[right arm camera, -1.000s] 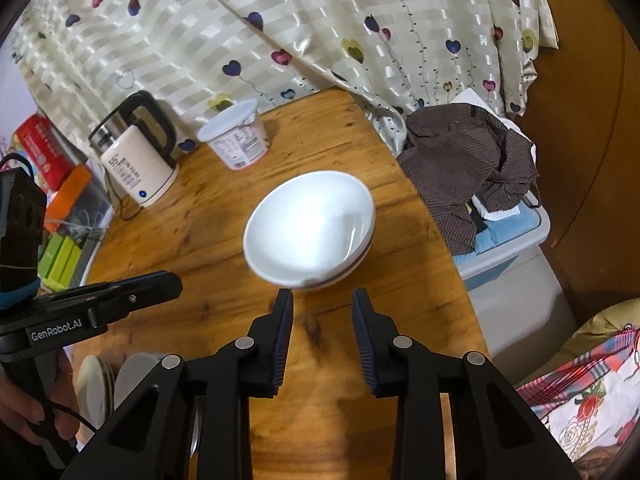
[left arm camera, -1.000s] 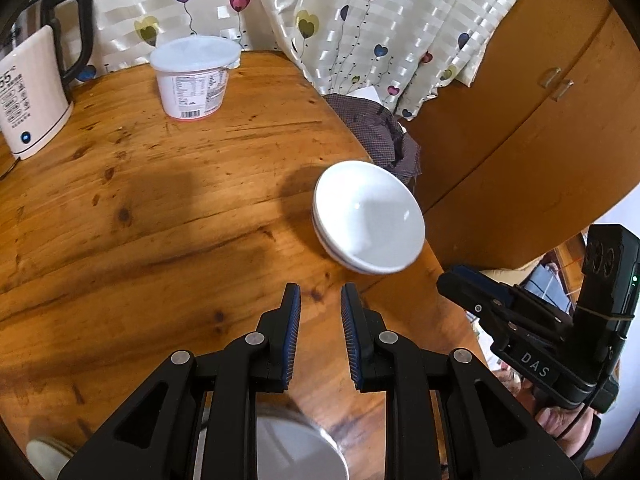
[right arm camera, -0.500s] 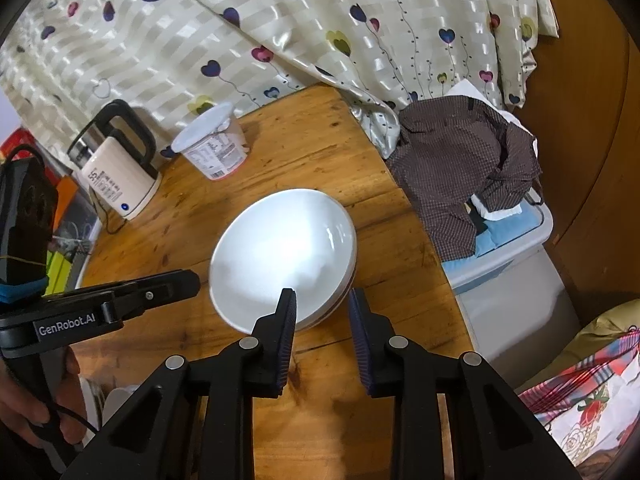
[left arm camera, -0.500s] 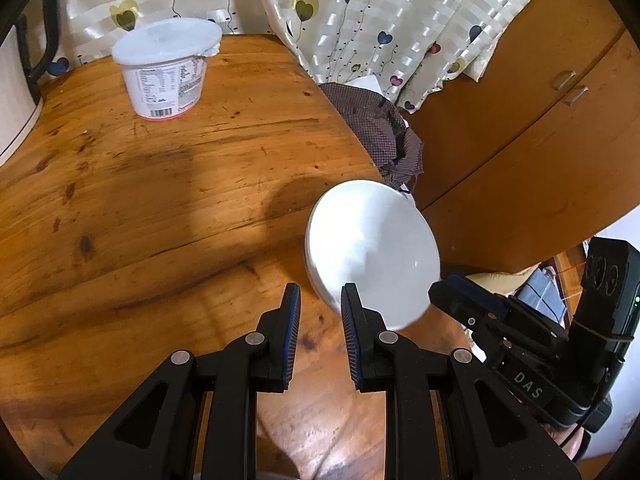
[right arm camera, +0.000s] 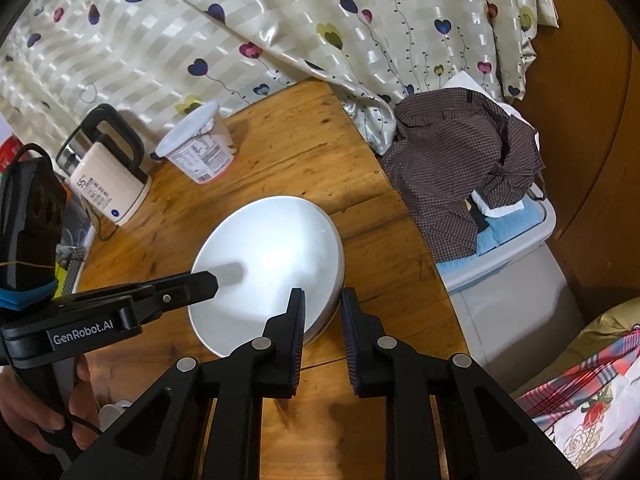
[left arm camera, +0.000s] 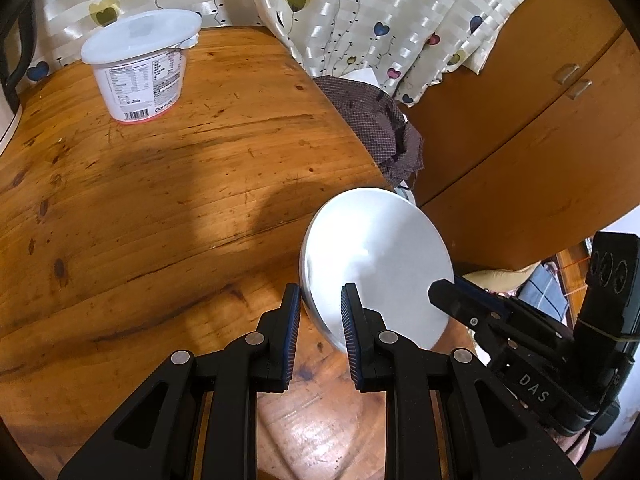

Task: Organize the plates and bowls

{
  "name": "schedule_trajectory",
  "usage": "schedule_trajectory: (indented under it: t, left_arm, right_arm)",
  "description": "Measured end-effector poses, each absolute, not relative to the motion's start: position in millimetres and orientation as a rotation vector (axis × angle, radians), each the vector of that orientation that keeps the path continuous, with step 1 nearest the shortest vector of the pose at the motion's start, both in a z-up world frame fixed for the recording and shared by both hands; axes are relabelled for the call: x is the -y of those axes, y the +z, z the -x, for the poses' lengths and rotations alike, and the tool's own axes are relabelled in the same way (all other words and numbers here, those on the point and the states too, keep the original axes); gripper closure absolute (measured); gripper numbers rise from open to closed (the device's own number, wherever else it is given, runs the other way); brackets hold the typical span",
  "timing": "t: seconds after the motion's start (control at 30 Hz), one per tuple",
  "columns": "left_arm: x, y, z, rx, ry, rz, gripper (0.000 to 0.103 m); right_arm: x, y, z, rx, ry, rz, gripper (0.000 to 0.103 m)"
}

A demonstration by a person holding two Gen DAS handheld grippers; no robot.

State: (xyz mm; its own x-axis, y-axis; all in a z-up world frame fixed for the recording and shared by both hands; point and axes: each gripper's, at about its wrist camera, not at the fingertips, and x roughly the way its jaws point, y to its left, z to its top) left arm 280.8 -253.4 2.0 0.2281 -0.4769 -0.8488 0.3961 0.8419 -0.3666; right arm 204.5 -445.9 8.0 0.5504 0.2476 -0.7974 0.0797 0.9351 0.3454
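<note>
Bracketing the stacked white bowls [right arm camera: 272,248] from two sides, low over the near end of the wooden table [left arm camera: 160,200], close to its right-hand edge. Setting the left gripper [left arm camera: 318,300] astride the stack's left rim, one pad outside the wall and one over the hollow, with the jaws standing a narrow way apart and no squeeze showing on the porcelain. Closing the right gripper [right arm camera: 322,296] over the opposite rim, again with one finger inside and one outside (a sliver of bare wood showing beside the outer pad, so no firm pinch yet). Gripping the left tool's handle with a bare hand [right arm camera: 36,412] at the frame's lower corner. Leaving the bowls seated flat on the boards, upright and nested. Standing farther back on the table: a lidded white yoghurt tub [left arm camera: 140,64] and, beside it, a cream electric kettle [right arm camera: 108,184]. Lying off the table's right edge: a brown checked shirt [right arm camera: 460,168] heaped on a plastic storage bin [right arm camera: 512,272]. Hanging behind everything: a pale curtain [right arm camera: 280,20] printed with hearts, next to a wooden cabinet [left arm camera: 520,140].
</note>
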Motion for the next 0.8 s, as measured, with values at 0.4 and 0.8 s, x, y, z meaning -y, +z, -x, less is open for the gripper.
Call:
schedule_trajectory:
  t: [0.4,0.8]
  left_arm:
    - [258,-9,-282,-1.215,-0.602,0.068,0.082]
    - [248,6,-274,-1.192,-0.593,0.076,0.082]
  right_arm:
    - [449,6,-206,-0.994,0.099,-0.358,0.086]
    - [438,20,-198,-0.973,0.107,-0.338,0.086]
